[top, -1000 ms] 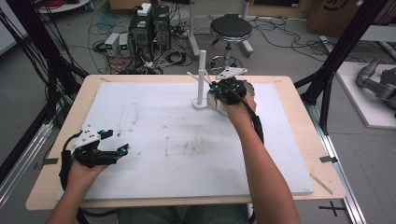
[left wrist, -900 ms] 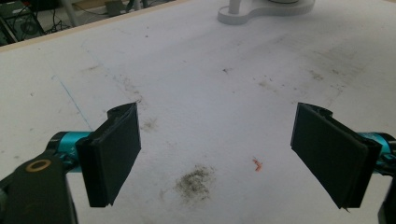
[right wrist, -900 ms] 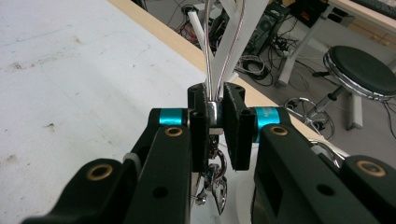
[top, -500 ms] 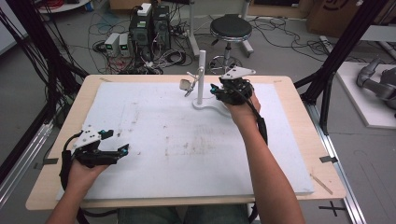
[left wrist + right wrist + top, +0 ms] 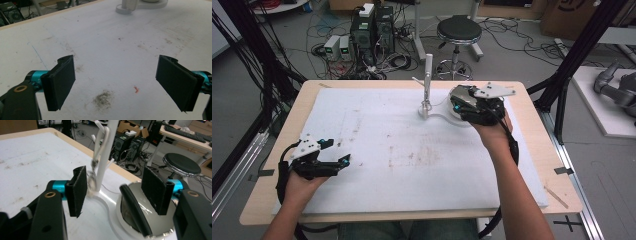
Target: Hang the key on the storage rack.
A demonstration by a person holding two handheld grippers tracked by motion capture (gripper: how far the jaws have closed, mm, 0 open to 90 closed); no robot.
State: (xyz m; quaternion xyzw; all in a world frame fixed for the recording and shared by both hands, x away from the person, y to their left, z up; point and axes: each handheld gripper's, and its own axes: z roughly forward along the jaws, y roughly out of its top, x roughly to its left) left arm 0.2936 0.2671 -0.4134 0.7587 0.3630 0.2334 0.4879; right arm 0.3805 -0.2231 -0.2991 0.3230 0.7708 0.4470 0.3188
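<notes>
White-padded tabletop (image 5: 377, 135) amid cabled lab floor. White stand (image 5: 427, 80) set far, right of centre, post upright; thin hanging loop (image 5: 96, 170) draped from its hook, long axis vertical. Right tongs (image 5: 455, 102) just right of the post, above the stand's round dish (image 5: 125, 230), levelled leftward; just opened, released, post and loop beyond the gap, neither pad pressing. Left tongs (image 5: 343, 162) spread wide, empty, near left, well apart. Right hand judged nearer.
</notes>
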